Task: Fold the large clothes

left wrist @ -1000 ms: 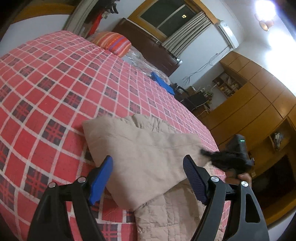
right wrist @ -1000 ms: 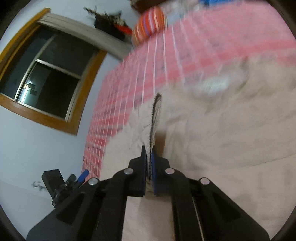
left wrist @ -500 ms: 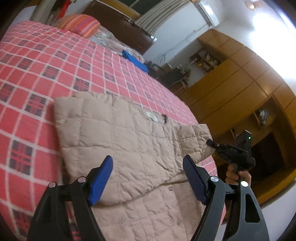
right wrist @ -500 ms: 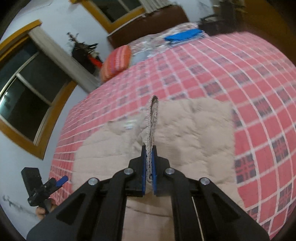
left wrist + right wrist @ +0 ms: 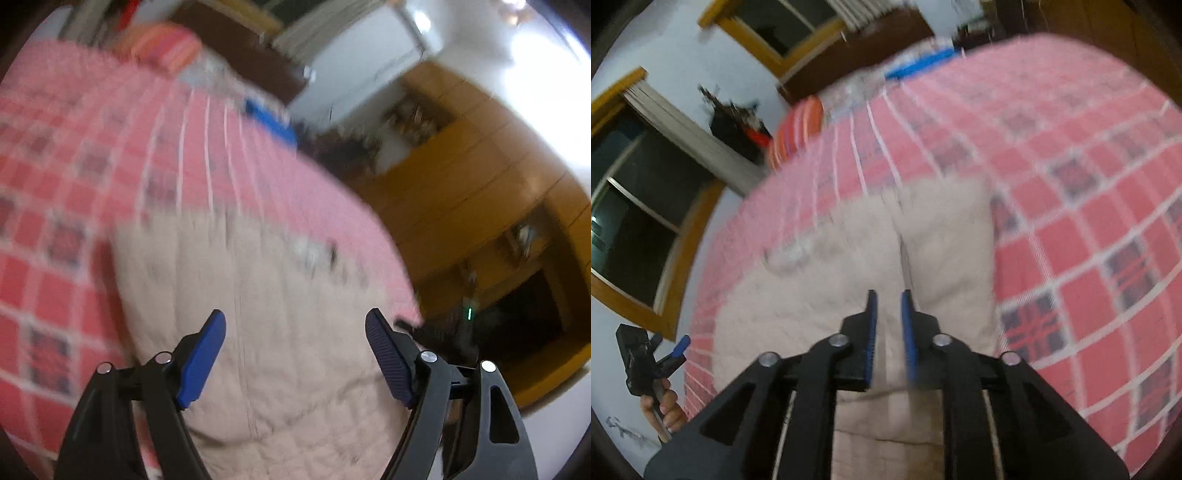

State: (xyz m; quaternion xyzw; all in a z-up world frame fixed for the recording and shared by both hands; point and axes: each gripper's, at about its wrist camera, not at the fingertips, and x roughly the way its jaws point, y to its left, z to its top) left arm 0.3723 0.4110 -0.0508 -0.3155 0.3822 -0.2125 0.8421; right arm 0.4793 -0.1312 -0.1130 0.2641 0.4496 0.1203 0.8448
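Found the beige quilted jacket (image 5: 258, 277) spread on the red checked bedspread (image 5: 55, 184), covering the near part of the bed under both cameras. Saw heavy motion blur in both views, so could not make out seams or the small marks near the jacket's far edge. Held the left gripper (image 5: 294, 314) above the jacket, blue pads spread wide apart, nothing between them and no cloth touching either pad. Held the right gripper (image 5: 889, 293) over the jacket (image 5: 849, 266) as well, pads parted by a narrow gap, slack, no fabric pinched. Noted a lengthwise crease or seam in the cloth running away from that gap towards the far edge. Noted a straight right edge to the jacket in the right wrist view, with bare bedspread (image 5: 1089, 221) just beside it. Caught the left hand (image 5: 666, 408) low at the left rim of the right wrist view, off the side of the bed, gripping the handle of its tool. Saw a dark blurred shape with a green light at the bed's right edge in the left wrist view, too smeared to tell more. Spotted a striped pillow (image 5: 162, 48) at the far end of the bed, a blue item (image 5: 269, 122) near it, wooden cabinets (image 5: 461, 184) to the right, and a dark window (image 5: 635, 221) on the left wall.
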